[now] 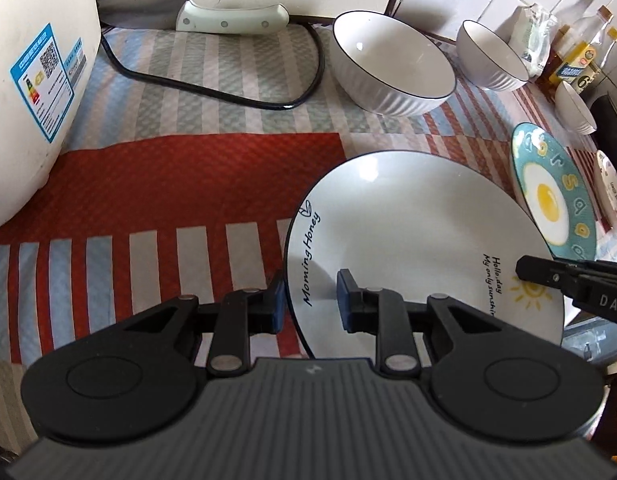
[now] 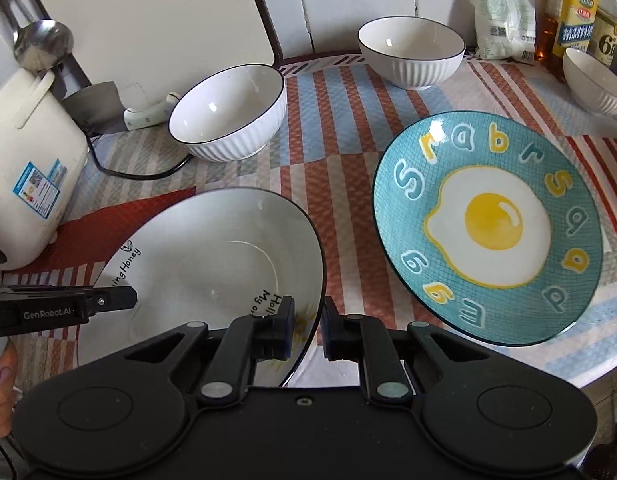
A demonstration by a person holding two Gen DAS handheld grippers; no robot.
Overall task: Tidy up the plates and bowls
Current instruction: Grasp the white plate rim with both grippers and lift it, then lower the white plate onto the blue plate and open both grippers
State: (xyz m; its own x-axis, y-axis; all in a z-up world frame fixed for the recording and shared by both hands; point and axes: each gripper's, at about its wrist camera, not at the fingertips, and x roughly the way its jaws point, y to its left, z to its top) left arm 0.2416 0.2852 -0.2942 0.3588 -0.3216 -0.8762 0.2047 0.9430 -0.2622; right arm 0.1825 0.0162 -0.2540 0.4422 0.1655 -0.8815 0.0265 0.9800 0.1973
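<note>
A white plate with black lettering (image 1: 408, 240) lies on the striped cloth; it also shows in the right wrist view (image 2: 212, 264). My left gripper (image 1: 310, 300) is open, its fingers astride the plate's left rim. My right gripper (image 2: 306, 328) is open, its fingers astride the plate's right rim; it appears at the right in the left wrist view (image 1: 526, 268). A teal fried-egg plate (image 2: 488, 224) lies to the right. A large ribbed white bowl (image 2: 232, 112), a second bowl (image 2: 412, 52) and a third bowl (image 2: 596, 80) stand behind.
A white rice cooker (image 2: 28, 168) with a black cord (image 1: 212, 88) stands at the left. A cleaver (image 1: 232, 20) and a cutting board (image 2: 148, 20) lean on the tiled wall. Bottles (image 2: 576, 20) and a bag (image 2: 500, 12) are at the back right. Another patterned plate (image 1: 612, 188) lies far right.
</note>
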